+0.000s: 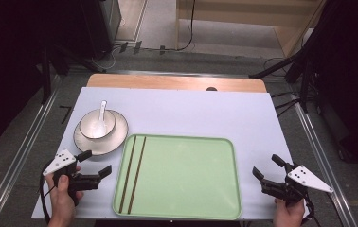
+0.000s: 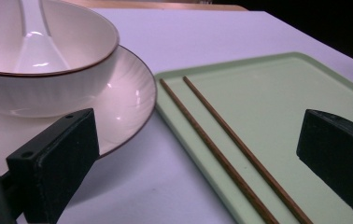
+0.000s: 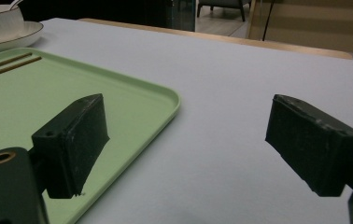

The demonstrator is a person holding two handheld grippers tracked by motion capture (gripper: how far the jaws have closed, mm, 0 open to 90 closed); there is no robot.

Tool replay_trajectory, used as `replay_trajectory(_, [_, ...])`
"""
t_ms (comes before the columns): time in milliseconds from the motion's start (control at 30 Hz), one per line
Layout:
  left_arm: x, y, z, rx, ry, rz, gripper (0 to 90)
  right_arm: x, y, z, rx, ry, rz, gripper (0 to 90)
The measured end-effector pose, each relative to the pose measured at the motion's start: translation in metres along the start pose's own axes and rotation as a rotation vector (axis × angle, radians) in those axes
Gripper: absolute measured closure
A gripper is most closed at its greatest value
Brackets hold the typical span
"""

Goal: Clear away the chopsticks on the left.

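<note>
A pale green tray (image 1: 186,189) lies near the table's front edge. Two brown chopsticks (image 1: 132,175) rest side by side along its left part, also clear in the left gripper view as chopsticks (image 2: 221,154) on the tray (image 2: 277,93). Left of the tray a white bowl (image 1: 96,125) with a white spoon (image 1: 102,109) stands on a white plate (image 1: 115,139). My left gripper (image 1: 94,163) hovers open between plate and tray, nothing between its jaws. My right gripper (image 1: 268,167) stands open just right of the tray, empty, with the tray's edge (image 3: 165,100) near its left jaw.
A lilac mat (image 1: 191,109) covers the table, with a wooden strip (image 1: 177,81) bare at the far edge. Metal rails run down both sides. Dark stands and cables crowd the floor beyond. In the left gripper view the bowl (image 2: 48,70) and plate (image 2: 128,98) sit close ahead.
</note>
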State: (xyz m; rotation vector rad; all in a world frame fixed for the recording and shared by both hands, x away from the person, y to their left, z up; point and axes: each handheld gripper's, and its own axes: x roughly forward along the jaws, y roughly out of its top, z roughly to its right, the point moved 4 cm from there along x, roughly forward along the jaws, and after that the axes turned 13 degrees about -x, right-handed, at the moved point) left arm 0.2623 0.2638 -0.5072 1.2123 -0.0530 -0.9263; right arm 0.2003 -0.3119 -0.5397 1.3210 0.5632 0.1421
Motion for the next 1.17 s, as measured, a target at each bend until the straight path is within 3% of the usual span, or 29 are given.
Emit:
replay_trajectory(633, [-0.034,0.003,-0.049,-0.042,0.051,0.069,0.0,-0.003,-0.001,0.003,0.007,-0.014,0.005,12.9])
replay_trajectory(833, [-0.04,0.002,-0.05,-0.024,0.049,0.078,0.0,-0.005,-0.001,0.003,0.005,-0.013,0.005,13.0])
replay_trajectory(1167, [-0.037,0.001,-0.05,-0.03,0.042,0.069,0.0,-0.004,-0.002,0.002,-0.005,0.001,0.006,12.9])
